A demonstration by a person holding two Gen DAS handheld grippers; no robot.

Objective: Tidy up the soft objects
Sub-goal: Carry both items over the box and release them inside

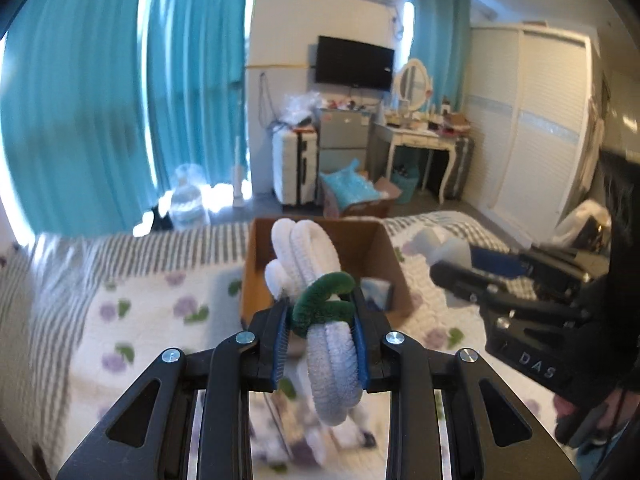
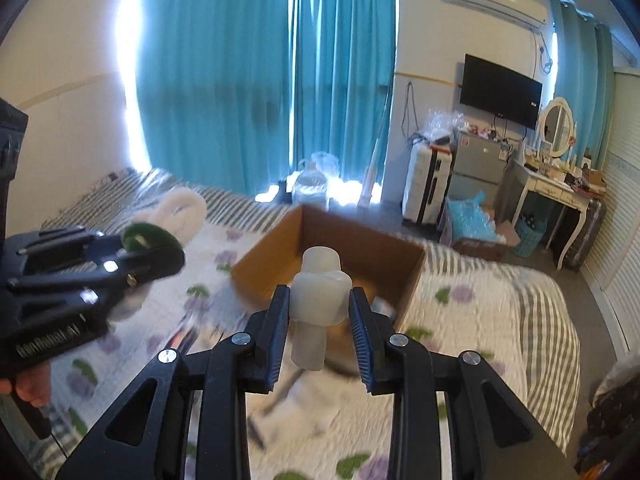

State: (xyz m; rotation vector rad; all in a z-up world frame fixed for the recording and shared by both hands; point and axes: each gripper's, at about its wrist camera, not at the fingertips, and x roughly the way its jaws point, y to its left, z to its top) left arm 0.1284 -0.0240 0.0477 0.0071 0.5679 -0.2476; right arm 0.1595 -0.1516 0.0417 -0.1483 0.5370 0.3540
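Note:
My left gripper (image 1: 320, 336) is shut on a fuzzy white chenille bundle (image 1: 320, 288) wrapped with a green strand, held above the bed in front of an open cardboard box (image 1: 256, 280). My right gripper (image 2: 319, 316) is shut on a pale translucent soft block (image 2: 318, 300), held above the bed just before the same box (image 2: 272, 264). Each gripper shows in the other's view: the right one (image 1: 452, 264) beside the box, the left one (image 2: 160, 256) to the box's left with its white and green bundle (image 2: 176, 212).
The box sits on a bed with a floral quilt (image 2: 480, 312) and striped blanket. Some small items lie in the box (image 1: 376, 290). Blurred objects lie on the quilt under the grippers. Beyond the bed are teal curtains, a suitcase, a fridge and a dressing table.

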